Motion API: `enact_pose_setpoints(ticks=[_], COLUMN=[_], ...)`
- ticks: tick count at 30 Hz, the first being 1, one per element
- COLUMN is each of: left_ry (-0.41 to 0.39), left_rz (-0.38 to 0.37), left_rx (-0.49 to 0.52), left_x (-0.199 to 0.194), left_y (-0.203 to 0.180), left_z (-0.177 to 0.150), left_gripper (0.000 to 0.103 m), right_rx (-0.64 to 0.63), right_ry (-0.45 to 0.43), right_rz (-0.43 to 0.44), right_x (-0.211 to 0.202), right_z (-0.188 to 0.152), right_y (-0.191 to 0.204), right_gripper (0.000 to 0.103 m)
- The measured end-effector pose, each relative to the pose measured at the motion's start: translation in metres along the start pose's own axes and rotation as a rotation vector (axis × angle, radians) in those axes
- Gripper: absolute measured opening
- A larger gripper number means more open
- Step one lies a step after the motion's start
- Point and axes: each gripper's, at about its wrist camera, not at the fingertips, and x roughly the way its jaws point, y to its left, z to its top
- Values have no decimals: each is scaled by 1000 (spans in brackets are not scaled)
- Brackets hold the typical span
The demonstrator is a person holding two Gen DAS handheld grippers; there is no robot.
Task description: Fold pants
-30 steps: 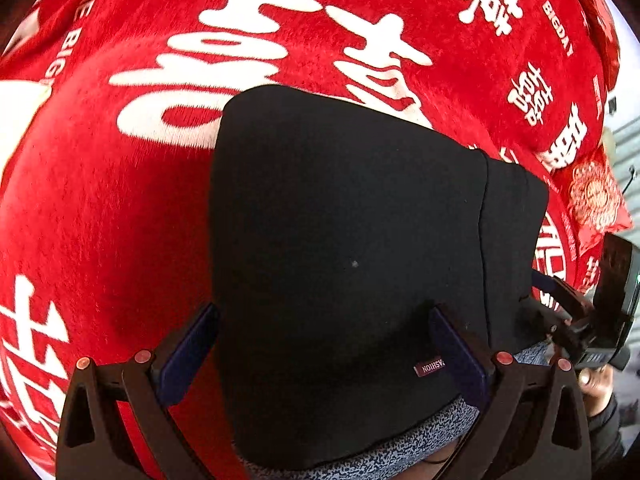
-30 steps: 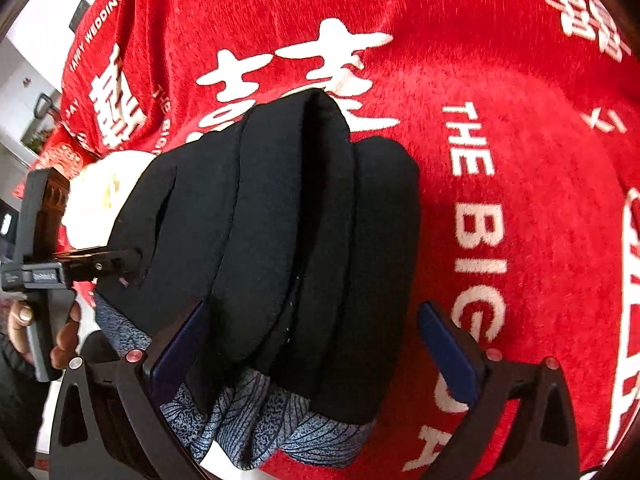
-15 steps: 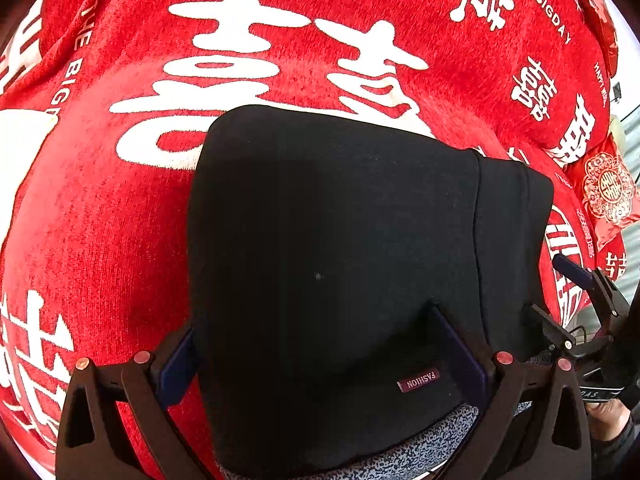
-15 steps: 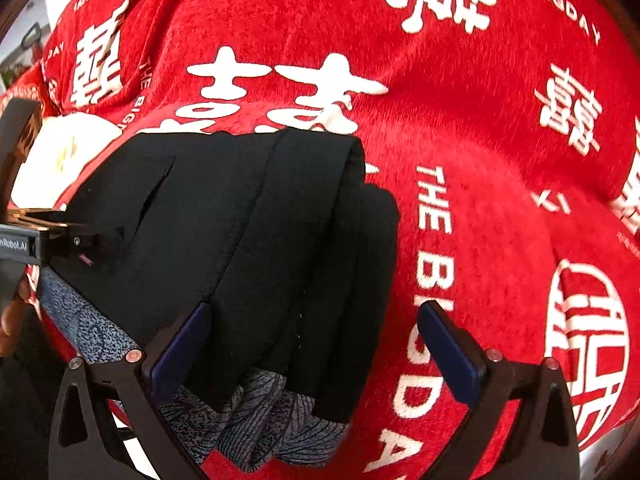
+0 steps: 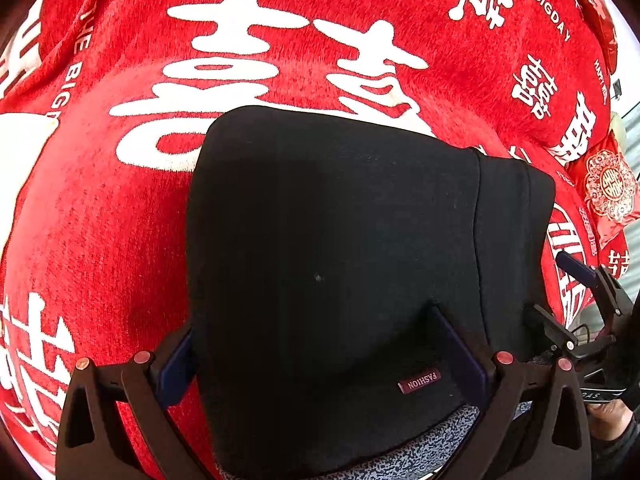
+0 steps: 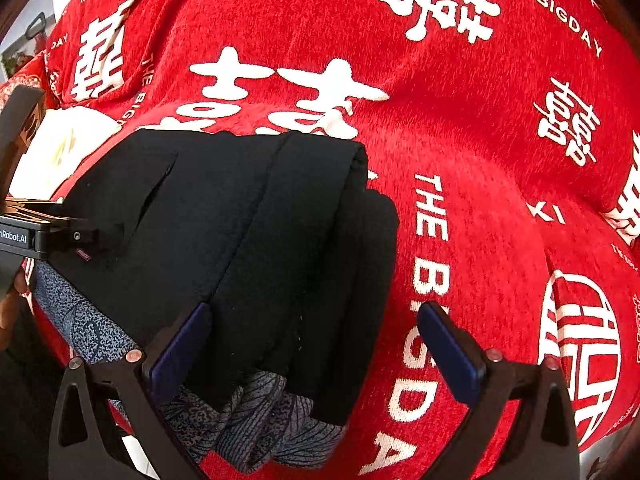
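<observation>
The black pants lie folded into a compact stack on the red cloth, with a small "FASHION" tag and a grey patterned lining showing at the near edge. My left gripper is open, its fingers straddling the near edge of the stack. In the right wrist view the pants show as several stacked folds. My right gripper is open, its fingers on either side of the stack's right end. Neither gripper holds the fabric.
A red blanket with white characters covers the whole surface and also fills the right wrist view. A white pillow-like object sits at the left. A red decorated packet lies at the far right.
Both grippers have drawn back slightly from the folded pants and the right view has swung right. The stack has stayed in place.
</observation>
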Motion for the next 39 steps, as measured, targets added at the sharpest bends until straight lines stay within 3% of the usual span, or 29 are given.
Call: enact_pose_setpoints(ticks=[7, 11, 13, 15, 17, 21, 25, 27, 29, 31, 35, 39], left_ry=[-29, -33, -36, -35, -35, -22, -22, -21, -17, -14, -13, 2], left_rz=[55, 49, 47, 42, 47, 19, 16, 13, 5, 6, 8, 14], left_rx=[17, 17, 20, 30, 40, 35, 39, 40, 47, 50, 56, 56], left_x=[-4, -4, -4, -4, -5, -3, -2, -2, -2, -2, -2, -1], left_y=[-7, -5, -4, -5, -6, -1, -2, -2, -2, -1, -1, -2], left_z=[-2, -2, -3, -3, -3, -2, -2, -2, -2, -2, -2, 1], left_gripper=[103, 103, 103, 103, 103, 103, 103, 103, 103, 103, 103, 103], right_rx=[-4, -61, -49, 28, 77, -31, -156, -225, -270, -291, -146, 119], right_ry=[-84, -129, -74, 15, 8, -33, -83, -49, 43, 79, 27, -1], right_rz=[36, 196, 307, 307, 325, 246, 210, 207, 158, 114, 253, 322], right_x=[-26, -23, 1, 35, 43, 9, -24, -23, -6, 1, -28, -29], right_z=[16, 40, 51, 54, 55, 46, 2, -23, -45, -58, -52, -42], right_y=[10, 27, 27, 13, 2, 17, 37, 47, 51, 49, 17, -44], right_gripper=[103, 103, 103, 102, 102, 103, 103, 103, 102, 103, 103, 103])
